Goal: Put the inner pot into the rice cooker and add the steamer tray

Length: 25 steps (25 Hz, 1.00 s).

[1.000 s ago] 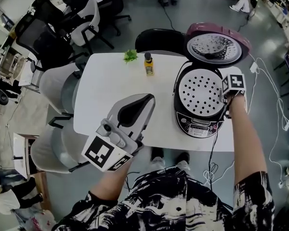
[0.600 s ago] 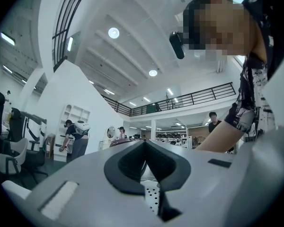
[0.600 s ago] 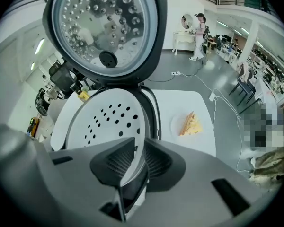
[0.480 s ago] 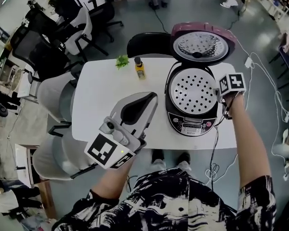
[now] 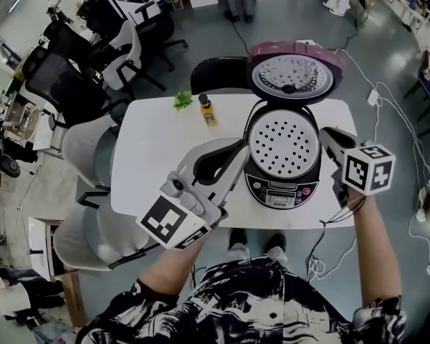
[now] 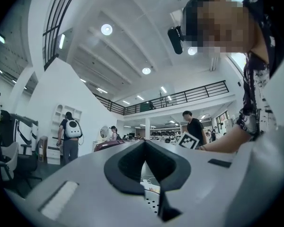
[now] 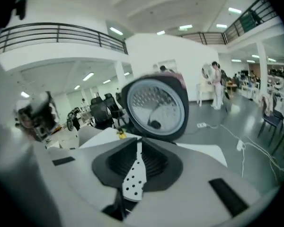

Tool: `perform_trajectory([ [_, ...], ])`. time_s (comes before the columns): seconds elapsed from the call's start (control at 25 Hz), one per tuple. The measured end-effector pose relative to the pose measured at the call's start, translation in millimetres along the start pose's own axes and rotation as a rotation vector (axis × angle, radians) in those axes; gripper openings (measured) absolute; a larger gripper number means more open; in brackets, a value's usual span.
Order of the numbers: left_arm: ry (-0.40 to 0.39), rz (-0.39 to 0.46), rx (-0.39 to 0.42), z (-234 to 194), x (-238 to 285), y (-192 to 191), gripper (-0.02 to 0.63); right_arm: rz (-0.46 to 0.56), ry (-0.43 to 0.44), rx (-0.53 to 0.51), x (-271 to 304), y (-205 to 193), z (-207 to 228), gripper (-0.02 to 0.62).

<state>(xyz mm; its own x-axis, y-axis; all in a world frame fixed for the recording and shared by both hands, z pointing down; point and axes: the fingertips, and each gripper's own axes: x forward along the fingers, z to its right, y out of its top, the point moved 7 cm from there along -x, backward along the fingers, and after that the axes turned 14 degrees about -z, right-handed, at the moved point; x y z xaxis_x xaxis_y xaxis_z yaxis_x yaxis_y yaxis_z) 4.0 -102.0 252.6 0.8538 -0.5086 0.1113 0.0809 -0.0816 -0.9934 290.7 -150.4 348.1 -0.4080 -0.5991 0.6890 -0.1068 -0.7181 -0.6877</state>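
Observation:
The black rice cooker [image 5: 281, 189] stands on the white table [image 5: 158, 142] with its maroon lid [image 5: 294, 74] swung up at the back. A white perforated steamer tray [image 5: 283, 149] lies flat in its mouth and hides whatever is under it. My right gripper [image 5: 327, 133] hovers just right of the cooker, apart from it. Its jaws have just been closing; they are shut with nothing between them. In the right gripper view the lid [image 7: 156, 108] faces me and the tray [image 7: 135, 181] shows below. My left gripper [image 5: 236, 147] is shut and empty, with its tip close to the cooker's left side.
A yellow bottle [image 5: 208, 111] and a small green sprig [image 5: 182, 100] sit at the table's far edge. Grey chairs [image 5: 86, 145] stand at the table's left. The cooker's cable [image 5: 322, 242] hangs off the near edge. People stand in the background.
My right gripper has come off the cooker's right rim, rising and swinging toward me. The left gripper has drifted right toward the cooker. The tray stays in place.

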Motion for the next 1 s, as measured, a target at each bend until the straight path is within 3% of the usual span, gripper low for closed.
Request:
perform_trajectory([
  [0.2,0.008,-0.025,0.02,3,15,3,0.005,0.338,0.101,-0.191,-81,16,-55,0.023],
  [0.36,0.008,-0.037,0.031,11,26,7,0.005,0.534,0.124,-0.285,-127,13,-77,0.003],
  [0.64,0.02,-0.041,0.047,24,36,13,0.005,0.651,0.011,-0.328,-159,7,-76,0.0],
  [1.0,0.048,-0.046,0.063,40,30,19,0.005,0.674,0.006,-0.361,-159,10,-72,-0.002],
])
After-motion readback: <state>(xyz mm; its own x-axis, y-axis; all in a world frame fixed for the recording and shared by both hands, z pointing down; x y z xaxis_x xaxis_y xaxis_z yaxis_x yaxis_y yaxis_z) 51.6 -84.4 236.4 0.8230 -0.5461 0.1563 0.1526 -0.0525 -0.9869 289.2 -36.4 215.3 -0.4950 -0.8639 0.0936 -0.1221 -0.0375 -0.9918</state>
